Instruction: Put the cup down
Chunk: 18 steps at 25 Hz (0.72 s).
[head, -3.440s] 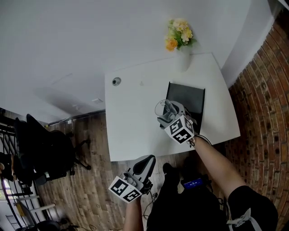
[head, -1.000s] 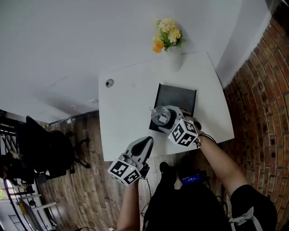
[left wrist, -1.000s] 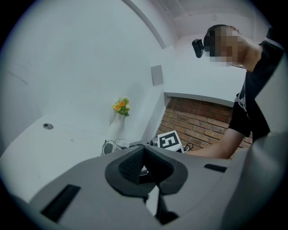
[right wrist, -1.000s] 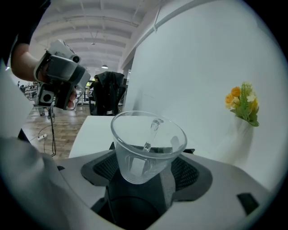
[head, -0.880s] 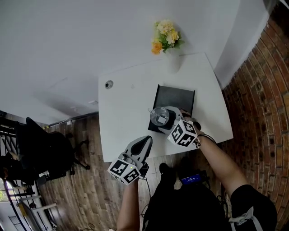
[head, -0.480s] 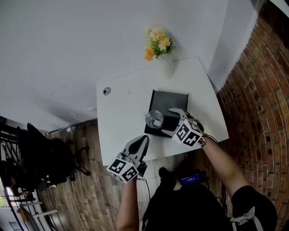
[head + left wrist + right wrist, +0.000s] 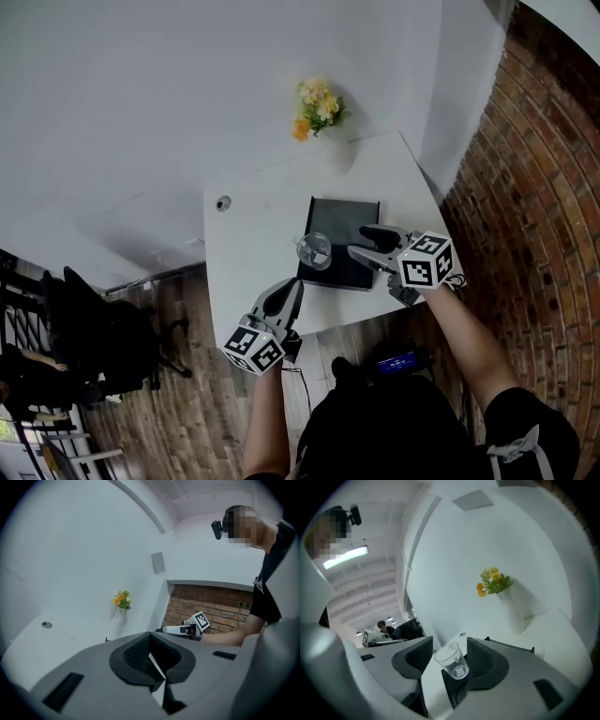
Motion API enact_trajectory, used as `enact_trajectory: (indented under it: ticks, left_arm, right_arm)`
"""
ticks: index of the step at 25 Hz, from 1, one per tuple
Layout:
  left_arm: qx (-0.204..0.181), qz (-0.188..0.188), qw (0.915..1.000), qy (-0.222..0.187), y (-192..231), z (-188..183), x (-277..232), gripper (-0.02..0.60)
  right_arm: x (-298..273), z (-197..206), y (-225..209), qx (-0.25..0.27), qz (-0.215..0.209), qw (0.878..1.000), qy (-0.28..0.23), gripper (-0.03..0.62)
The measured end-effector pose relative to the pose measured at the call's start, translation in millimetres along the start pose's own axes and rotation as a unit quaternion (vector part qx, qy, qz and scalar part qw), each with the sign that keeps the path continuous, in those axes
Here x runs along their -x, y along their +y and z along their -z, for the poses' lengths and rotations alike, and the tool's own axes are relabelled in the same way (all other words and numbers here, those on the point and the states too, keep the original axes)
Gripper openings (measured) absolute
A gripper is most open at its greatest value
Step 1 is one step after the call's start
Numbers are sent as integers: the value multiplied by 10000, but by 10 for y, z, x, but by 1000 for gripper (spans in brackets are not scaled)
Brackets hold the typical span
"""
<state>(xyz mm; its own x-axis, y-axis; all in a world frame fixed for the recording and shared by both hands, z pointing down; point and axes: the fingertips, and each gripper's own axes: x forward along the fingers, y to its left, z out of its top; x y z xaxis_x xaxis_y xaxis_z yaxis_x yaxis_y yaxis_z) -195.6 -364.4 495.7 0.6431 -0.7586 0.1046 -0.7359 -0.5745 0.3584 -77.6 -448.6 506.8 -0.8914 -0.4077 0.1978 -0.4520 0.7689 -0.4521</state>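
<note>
A clear glass cup [image 7: 314,250] stands upright on the left part of a black mat [image 7: 354,225] on the white table [image 7: 248,258]. My right gripper [image 7: 358,241] hovers to the cup's right, a short gap away, tips toward it. Its jaws are closing, and nothing is pressed between them. In the right gripper view the cup [image 7: 451,660] stands free ahead of the pads [image 7: 417,660]. My left gripper [image 7: 291,286] hangs at the table's near edge, shut and empty. Its dark pads [image 7: 140,654] meet in the left gripper view.
A white vase [image 7: 339,150] with yellow and orange flowers [image 7: 316,103] stands at the table's far edge. A small round grommet [image 7: 223,202] sits at the far left corner. A brick wall [image 7: 534,187] runs on the right. Office chairs [image 7: 94,328] stand on the wooden floor at left.
My right gripper has let go of the cup and drawn back to the right. The cup stays standing on the mat. The left gripper has hardly moved.
</note>
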Motion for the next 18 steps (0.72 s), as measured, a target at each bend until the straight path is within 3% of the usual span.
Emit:
enact_trajectory:
  ticks: [3, 6, 14, 18]
  left_arm:
    - [-54, 64, 9999, -116, -68, -96, 20, 6]
    - [-122, 94, 9996, -218, -152, -170, 38, 6]
    - [-150, 180, 9986, -470, -376, -249, 106, 6]
    - [-178, 216, 9984, -496, -429, -256, 133, 6]
  right_arm:
    - [128, -236, 63, -249, 150, 9982, -521, 142]
    - [207, -344, 156, -340, 298, 9963, -726, 41]
    - [320, -345, 472, -525, 57, 9944, -921, 12]
    - [285, -239, 460, -542, 222, 9951, -791, 12]
